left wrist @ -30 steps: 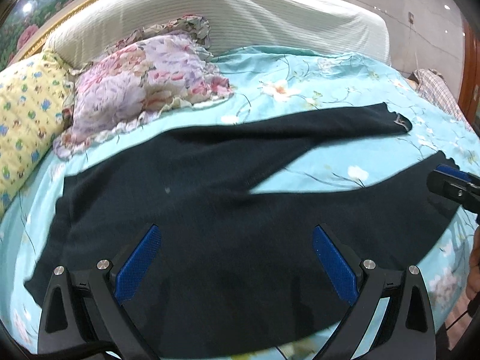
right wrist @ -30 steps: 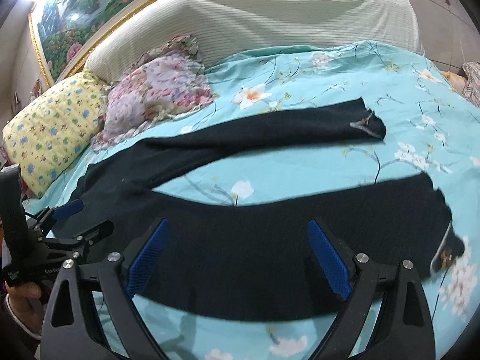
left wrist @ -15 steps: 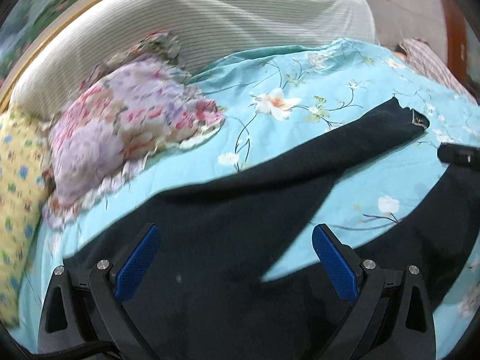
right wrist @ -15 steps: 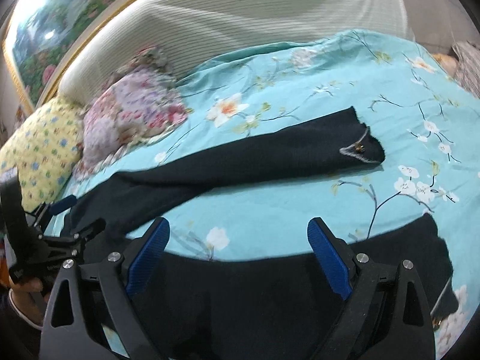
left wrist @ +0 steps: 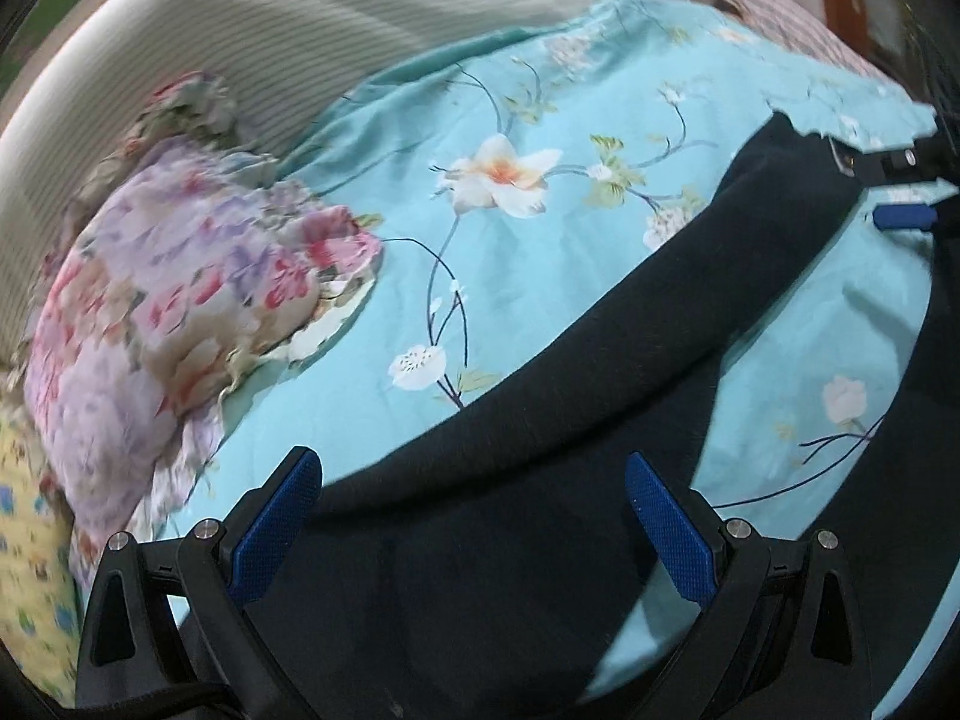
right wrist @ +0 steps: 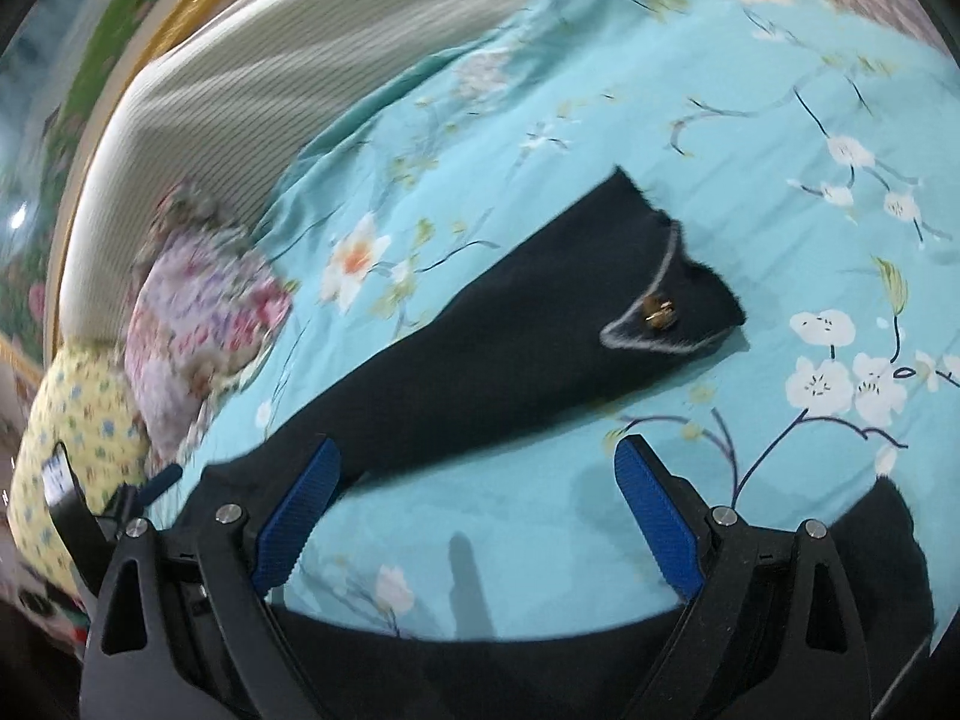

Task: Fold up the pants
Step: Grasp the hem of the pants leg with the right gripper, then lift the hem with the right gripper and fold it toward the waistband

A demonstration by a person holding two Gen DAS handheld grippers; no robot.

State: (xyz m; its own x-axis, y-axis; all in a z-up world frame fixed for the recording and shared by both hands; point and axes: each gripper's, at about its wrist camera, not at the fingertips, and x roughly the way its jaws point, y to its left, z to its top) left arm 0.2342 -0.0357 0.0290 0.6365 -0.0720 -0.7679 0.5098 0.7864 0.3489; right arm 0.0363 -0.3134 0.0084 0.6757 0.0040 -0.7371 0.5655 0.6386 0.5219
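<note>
Your fingers (left wrist: 273, 525) on both grippers gape apart over the black pants (right wrist: 540, 354); no readable writing anywhere.

Black pants (right wrist: 528, 354) with grey-piped cuff; turquoise sheet (left wrist: 540, 276) with white blossoms; pink-purple floral pillow (left wrist: 174, 294); yellow flowered pillow (right wrist: 78, 414); blue-padded black tool (left wrist: 471, 516).

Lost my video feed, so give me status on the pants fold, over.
Left gripper open, over pants' waist end. Right gripper open, empty, above bedsheet between legs. Black pants flat, legs spread, unfolded. Floral pillow clear of them.
</note>
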